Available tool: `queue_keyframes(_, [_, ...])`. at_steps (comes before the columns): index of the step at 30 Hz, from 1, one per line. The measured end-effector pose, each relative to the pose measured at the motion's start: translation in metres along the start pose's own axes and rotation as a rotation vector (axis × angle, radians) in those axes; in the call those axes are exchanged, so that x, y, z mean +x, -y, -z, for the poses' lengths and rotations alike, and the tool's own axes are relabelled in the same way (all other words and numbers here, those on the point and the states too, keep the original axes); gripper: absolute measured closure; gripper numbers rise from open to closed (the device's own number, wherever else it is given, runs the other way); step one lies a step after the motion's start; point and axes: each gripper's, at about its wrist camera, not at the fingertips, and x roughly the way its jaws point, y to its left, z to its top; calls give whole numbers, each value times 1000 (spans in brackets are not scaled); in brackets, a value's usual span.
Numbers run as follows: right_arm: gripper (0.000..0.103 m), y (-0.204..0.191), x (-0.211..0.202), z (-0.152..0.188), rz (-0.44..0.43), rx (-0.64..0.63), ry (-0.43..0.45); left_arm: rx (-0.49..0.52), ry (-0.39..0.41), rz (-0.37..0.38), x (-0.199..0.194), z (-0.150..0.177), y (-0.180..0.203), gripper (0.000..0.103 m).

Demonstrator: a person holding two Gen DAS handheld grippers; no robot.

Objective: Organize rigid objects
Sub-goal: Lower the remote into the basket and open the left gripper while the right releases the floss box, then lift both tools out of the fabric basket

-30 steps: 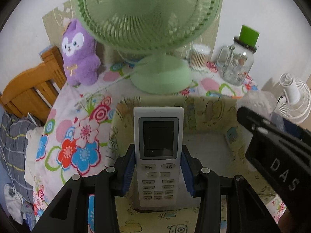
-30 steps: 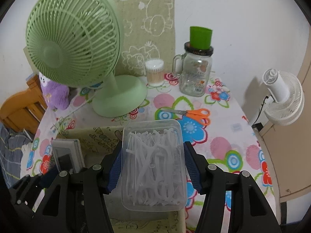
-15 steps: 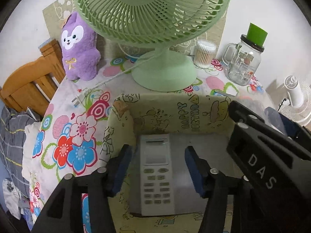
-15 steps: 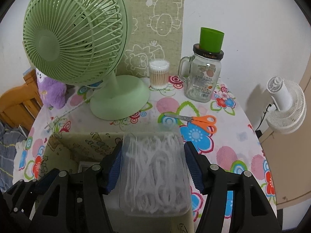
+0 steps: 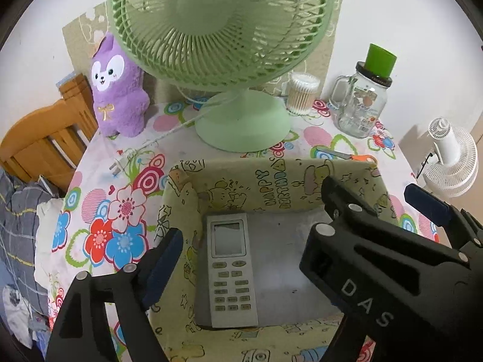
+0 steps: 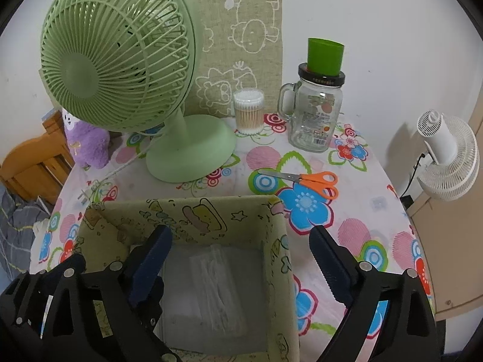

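Observation:
A cartoon-print fabric box [image 5: 271, 166] stands on the flowered table. A white remote [image 5: 231, 271] lies flat on the box's grey floor, under my left gripper [image 5: 244, 253]. Its jaws are opening and touch nothing; its right finger is hidden behind the right gripper [image 5: 374, 193]. In the right wrist view a clear box of floss picks [image 6: 217, 286] lies on the floor of the fabric box [image 6: 181, 203]. My right gripper [image 6: 240, 253] hangs over it, its jaws opening, pads clear of it. A finger [image 6: 72, 267] of the left gripper shows at lower left.
Behind the box stand a green fan [image 5: 220, 30], a purple plush [image 5: 117, 96], a tub of cotton swabs [image 6: 249, 111] and a glass jar [image 6: 314, 120] topped by a green cup. Orange scissors [image 6: 311, 181] lie at right. A white fan [image 6: 446, 157] and wooden chair [image 5: 39, 141] flank the table.
Both grippers have opened. The remote left the left jaws and now lies in the fabric box. The floss pick box dropped from the right jaws into the same box.

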Motion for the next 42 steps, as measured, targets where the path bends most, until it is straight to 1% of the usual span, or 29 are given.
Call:
queue_keyframes(10, [7,0,-26,5,-9,7,-12,-1,15,-18,-22,5,-3,11])
queue_keyframes(19, [6,-1,-56,11,-17,-1,0,-2,39,-22,-49,13,-5,10])
queue_keyframes(25, [6,-2,-76,15,-20,-4,-9,-8,53,-25,-68,20,-7,9])
queue_keyframes(35, [6,-7,-116,22,-34,-39,45,-18,74,-27,-100,32,-8,9])
queue_keyframes(42, [6,-10,-142,29,-20,-58,72,-21,104,-54,-123,43,-10,9])
